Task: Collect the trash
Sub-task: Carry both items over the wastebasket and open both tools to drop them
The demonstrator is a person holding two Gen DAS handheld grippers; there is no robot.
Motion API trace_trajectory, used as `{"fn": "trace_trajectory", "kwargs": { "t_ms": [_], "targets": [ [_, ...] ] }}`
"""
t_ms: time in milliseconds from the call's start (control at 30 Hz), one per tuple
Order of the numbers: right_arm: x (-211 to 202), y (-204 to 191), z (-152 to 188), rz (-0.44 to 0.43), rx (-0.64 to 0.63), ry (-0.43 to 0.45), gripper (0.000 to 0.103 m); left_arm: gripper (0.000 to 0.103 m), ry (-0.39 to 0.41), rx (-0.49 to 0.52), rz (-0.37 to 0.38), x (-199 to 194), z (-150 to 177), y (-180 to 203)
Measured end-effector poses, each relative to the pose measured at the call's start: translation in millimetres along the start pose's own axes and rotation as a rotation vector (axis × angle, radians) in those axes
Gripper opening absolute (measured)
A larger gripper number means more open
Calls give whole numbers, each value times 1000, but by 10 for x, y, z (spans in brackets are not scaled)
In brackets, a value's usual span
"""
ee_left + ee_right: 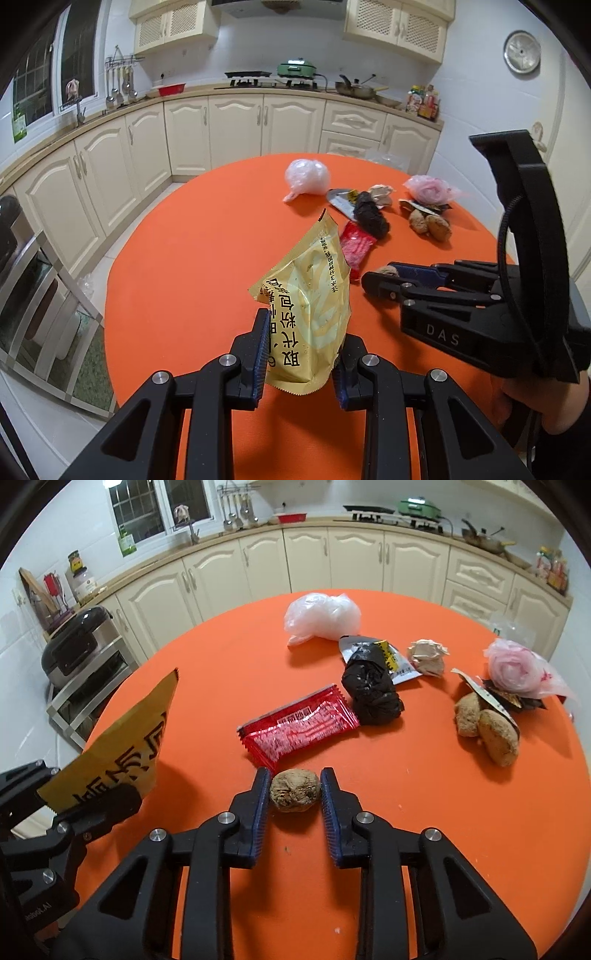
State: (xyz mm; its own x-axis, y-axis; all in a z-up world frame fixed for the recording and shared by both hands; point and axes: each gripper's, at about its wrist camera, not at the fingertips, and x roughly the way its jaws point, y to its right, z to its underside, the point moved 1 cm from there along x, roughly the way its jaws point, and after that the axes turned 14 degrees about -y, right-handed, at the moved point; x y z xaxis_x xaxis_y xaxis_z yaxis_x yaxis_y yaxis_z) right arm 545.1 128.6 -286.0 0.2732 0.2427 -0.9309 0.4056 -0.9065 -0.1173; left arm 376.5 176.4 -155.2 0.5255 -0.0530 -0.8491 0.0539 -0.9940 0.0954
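The left tongs point(300, 354) are closed on the lower part of a yellow pouch point(310, 310), which is held upright above the orange counter point(177, 280). The pouch is judged light, thin and crinkly; it is best taken flat across its sealed edge, as here.

The right tongs point(294, 805) stand narrow about a brown lump point(294, 790), which rests on the counter just nearer than the red wrapper point(299, 725). Whether the pads press on it cannot be told; a sliver of gap seems to show on each side. The lump is judged light, dry and crumbly, so it is best taken gently across its middle.

Just beyond the wrapper lies a black bag point(371, 694), soft and squashable, and further a white bag point(321, 618). To the wrapper's right sit two more lumps point(487, 727) and a pink bag point(517, 668).

The contents of the bags are hidden. The pouch's print is only partly readable, and its open end cannot be made out.
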Motion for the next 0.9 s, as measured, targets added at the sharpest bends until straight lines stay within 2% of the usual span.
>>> {"fn": "trace_trajectory", "kwargs": {
  "t_ms": [167,367,533,700,800,900],
  "targets": [
    [-251,155,190,-15,34,42,26,25,19,53,8,-95,40,250],
    [-752,527,633,14,107,108,26,25,31,158,67,-281,159,898],
    [-1298,1016,1243,69,207,173,26,25,31,272,124,-402,299,1552],
    [-1736,1495,1925,141,317,209,26,26,16,420,201,-480,474,2424],
    [-1894,1795,2323,177,391,217,26,26,-15,486,240,-439,572,2861],
    [-1932,2059,2653,198,457,208,26,26,-52,544,245,-288,636,3194]
  ]
}}
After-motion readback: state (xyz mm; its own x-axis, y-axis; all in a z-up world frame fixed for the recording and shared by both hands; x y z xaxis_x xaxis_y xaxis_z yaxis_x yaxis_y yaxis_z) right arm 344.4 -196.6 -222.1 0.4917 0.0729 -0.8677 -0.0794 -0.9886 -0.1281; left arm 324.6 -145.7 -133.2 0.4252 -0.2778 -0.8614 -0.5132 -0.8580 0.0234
